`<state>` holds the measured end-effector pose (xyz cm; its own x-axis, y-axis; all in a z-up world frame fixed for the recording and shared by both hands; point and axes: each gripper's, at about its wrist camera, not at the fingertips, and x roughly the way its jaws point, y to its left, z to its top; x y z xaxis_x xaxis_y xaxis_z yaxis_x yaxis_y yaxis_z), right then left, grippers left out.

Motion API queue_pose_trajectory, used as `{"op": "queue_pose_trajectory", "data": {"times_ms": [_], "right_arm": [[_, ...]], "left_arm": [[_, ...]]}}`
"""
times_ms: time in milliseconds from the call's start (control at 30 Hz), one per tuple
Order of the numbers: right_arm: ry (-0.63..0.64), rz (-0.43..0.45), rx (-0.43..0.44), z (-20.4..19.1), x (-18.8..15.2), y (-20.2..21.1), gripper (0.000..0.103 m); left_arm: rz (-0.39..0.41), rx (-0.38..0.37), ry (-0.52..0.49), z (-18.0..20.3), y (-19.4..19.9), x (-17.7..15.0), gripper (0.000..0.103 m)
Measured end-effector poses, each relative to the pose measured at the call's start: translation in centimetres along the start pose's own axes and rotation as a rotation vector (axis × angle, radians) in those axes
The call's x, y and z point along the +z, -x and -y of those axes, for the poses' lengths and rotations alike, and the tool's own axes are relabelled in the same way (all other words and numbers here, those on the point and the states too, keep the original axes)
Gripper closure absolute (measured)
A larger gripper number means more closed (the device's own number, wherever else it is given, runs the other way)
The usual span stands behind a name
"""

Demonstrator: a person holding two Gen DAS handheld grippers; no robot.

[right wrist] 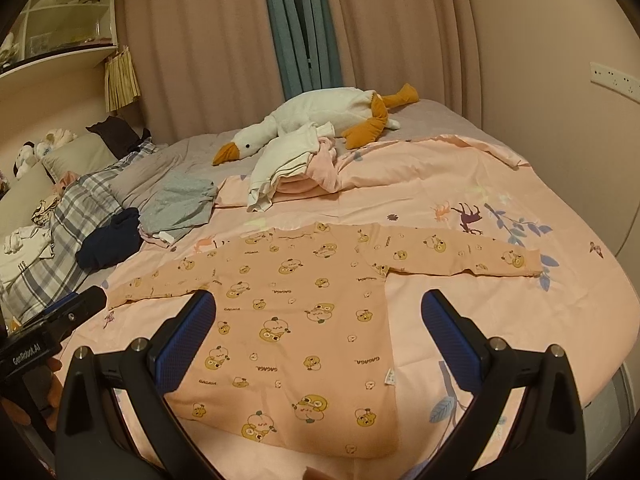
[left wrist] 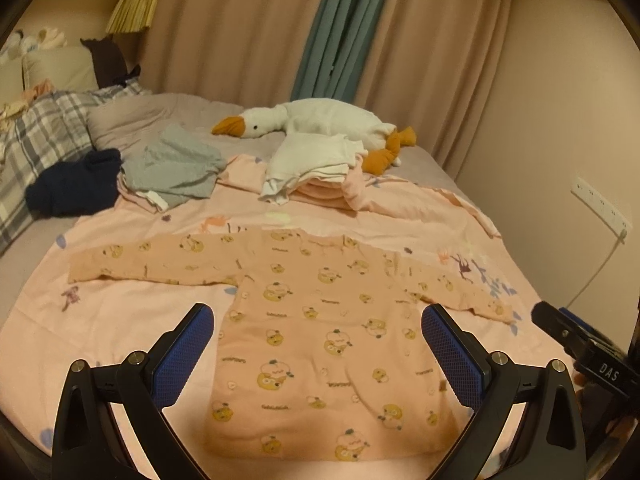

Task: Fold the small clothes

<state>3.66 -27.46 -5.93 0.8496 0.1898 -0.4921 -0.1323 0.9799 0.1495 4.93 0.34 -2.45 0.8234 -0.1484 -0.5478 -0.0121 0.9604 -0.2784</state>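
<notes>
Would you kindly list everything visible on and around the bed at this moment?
Long-sleeved top: one, peach with a yellow cartoon print, spread flat on the near bedspread, sleeves out.
Bedspread: one, pink with animal print, covering the bed.
Goose plush: one, white with orange beak and feet, far side.
White garment: one, on folded pink items beside the goose.
Grey garment: one, crumpled, left.
Navy garment: one, left of the grey.
Plaid pillow: one, grey, far left.
Curtains: beige and teal, behind.
Left gripper: jaws open, empty.
Right gripper: jaws open, empty.
</notes>
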Motion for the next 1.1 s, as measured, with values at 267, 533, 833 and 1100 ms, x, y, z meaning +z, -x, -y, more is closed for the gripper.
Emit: {"op": "queue_pose_trajectory", "data": {"times_ms": [267, 533, 833, 1100], "right_arm": [[-0.12, -0.069, 0.08, 7.6, 4.8, -6.4, 0.0], [-0.564, -0.112, -0.136, 23.3, 4.5, -15.5, 0.001], [-0.893, -0.107, -0.126, 33.3, -0.9, -17.1, 0.001], [-1.099, -0.096, -0.09, 37.6, -5.2, -18.9, 0.006]], "left_arm": [[-0.049, -0.053, 0.021, -3.2, -9.9, 2.7, 0.0], [-0.253, -0.052, 0.259, -11.5, -23.5, 0.5, 0.0], [-0.396, -0.247, 0.432, -12.8, -26.1, -2.8, 0.009], [-0.384, -0.158, 0.316, -11.1, -25.3, -3.7, 0.058]]}}
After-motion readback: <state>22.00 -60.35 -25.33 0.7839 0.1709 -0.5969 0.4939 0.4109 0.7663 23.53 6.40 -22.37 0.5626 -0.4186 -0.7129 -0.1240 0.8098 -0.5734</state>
